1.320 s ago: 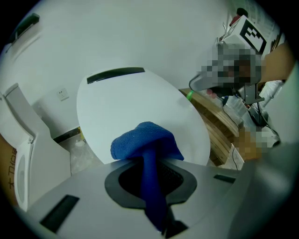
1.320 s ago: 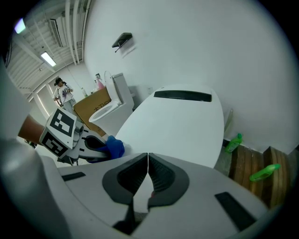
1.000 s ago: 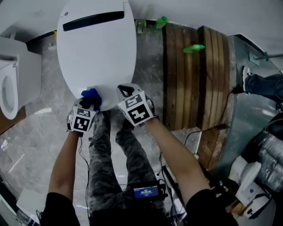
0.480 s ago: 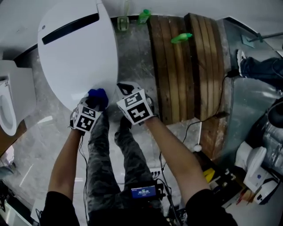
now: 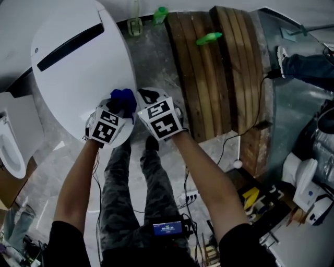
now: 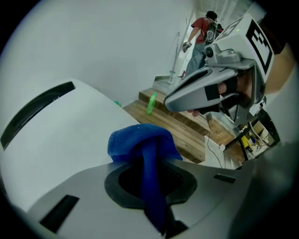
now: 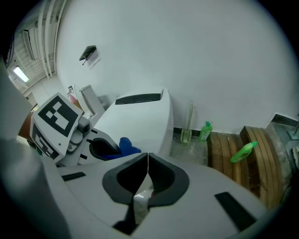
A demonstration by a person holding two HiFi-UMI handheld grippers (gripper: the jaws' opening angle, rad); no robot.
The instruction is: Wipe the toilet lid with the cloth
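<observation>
The white toilet lid [image 5: 78, 73] is closed and fills the upper left of the head view; it also shows as a broad white surface [image 6: 60, 126] in the left gripper view. A blue cloth [image 5: 123, 99] bunches at the lid's near right edge, and my left gripper [image 5: 121, 107] is shut on it. In the left gripper view the blue cloth [image 6: 142, 144] hangs pinched between the jaws. My right gripper [image 5: 148, 99] is shut with nothing in it, just right of the cloth at the lid's rim. The right gripper view shows the lid [image 7: 140, 121] and the cloth [image 7: 127, 145] beside it.
A wooden slatted platform [image 5: 219, 78] lies right of the toilet with a green bottle [image 5: 207, 38] on it. Another green bottle [image 5: 159, 14] and a brush holder [image 5: 135, 25] stand by the wall. A white urinal [image 5: 11, 151] is at far left. Cables and tools [image 5: 250, 198] lie lower right.
Both grippers have slid right along the lid's near edge, the left carrying the blue cloth. The head view has swung, so the lid now sits further left and tilted.
</observation>
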